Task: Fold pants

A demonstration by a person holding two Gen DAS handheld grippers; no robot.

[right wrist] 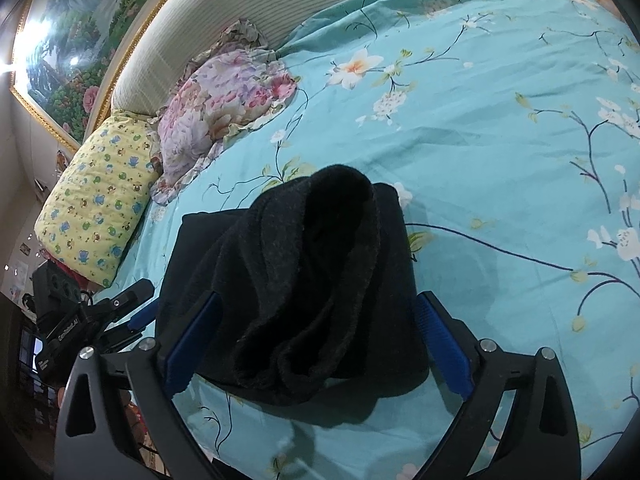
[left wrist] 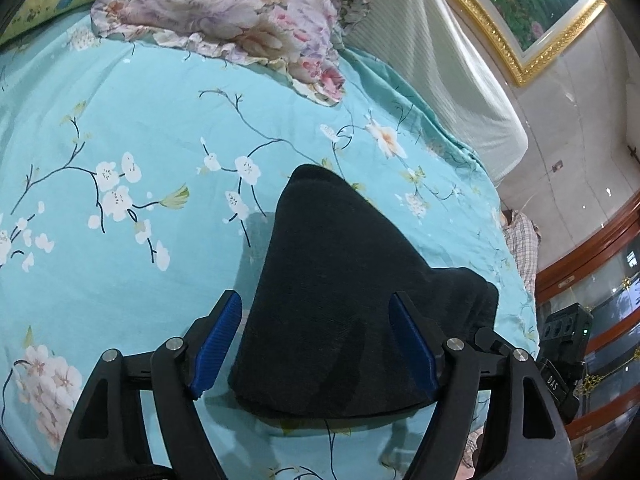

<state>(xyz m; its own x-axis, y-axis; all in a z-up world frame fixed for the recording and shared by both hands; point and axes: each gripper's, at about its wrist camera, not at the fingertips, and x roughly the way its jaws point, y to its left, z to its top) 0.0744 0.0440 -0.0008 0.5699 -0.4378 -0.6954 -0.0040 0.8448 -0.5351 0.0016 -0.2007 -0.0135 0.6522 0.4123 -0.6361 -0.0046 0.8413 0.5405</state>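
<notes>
Left wrist view: black pants (left wrist: 340, 300) folded into compact bundle on turquoise floral bedsheet (left wrist: 140, 152), lying between spread blue pads of left gripper (left wrist: 316, 344); jaws released, pads clear of fabric. Floral pillow (left wrist: 240, 12) at 12 o'clock, striped headboard (left wrist: 440, 40) at 1 o'clock. Right wrist view: right gripper (right wrist: 316, 340) jaws released, straddling bundle, top layer rumpled. Yellow patterned pillow (right wrist: 96, 200) at 9 o'clock, left gripper at 8 o'clock.

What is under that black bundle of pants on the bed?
The black pants lie on the turquoise flowered bedsheet, which shows all around them. Whatever is beneath the folded layers themselves is covered.
</notes>
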